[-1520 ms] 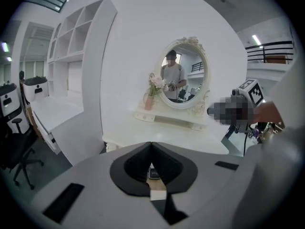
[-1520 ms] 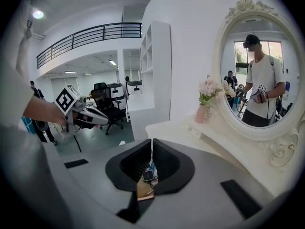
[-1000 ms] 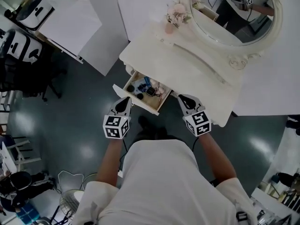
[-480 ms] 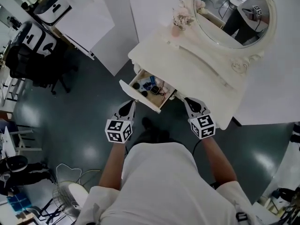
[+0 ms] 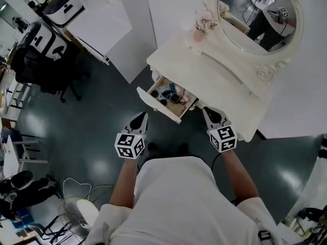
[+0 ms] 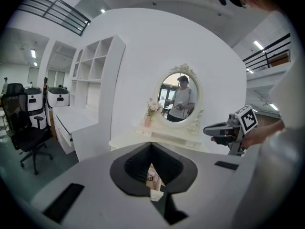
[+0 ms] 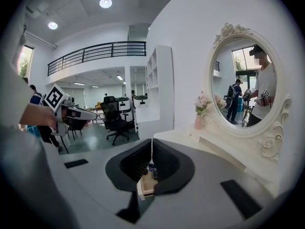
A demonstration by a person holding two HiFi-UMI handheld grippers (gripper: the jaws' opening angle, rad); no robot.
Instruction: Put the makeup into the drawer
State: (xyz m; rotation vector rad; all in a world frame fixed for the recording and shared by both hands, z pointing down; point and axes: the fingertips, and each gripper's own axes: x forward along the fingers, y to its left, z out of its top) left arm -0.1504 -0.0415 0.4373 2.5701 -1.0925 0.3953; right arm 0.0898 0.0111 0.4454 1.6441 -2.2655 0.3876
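- Head view: the drawer (image 5: 156, 106) is pulled open. It sticks out of the white worktop (image 5: 219, 75) toward the person, slanting down and to the left.
- The makeup (image 5: 168, 92) lies inside the drawer. I cannot tell each small piece apart.
- The left hand-held gripper (image 5: 142, 116) is just in front of the drawer's front board. The right hand-held gripper (image 5: 208, 111) is off to the drawer's right, near the worktop's edge. The drawer sits between them and a bit ahead.
- The left one looks a little nearer to the front board, so I think it is better placed for a push to close the drawer.
- Nothing is in the way — only dark floor (image 5: 97, 116) under the two of them. A round mirror (image 5: 255, 14) and pink flowers (image 5: 204, 20) are at the back of the worktop. A black chair (image 5: 46, 60) is well apart on the left.
- Left gripper view: the jaws are pressed together with nothing in them. The open drawer shows low down, right past the tips. The other hand-held gripper is off to the right.
- Right gripper view: its jaws are also closed tight and empty — the drawer shows below the tips, a bit to the left.
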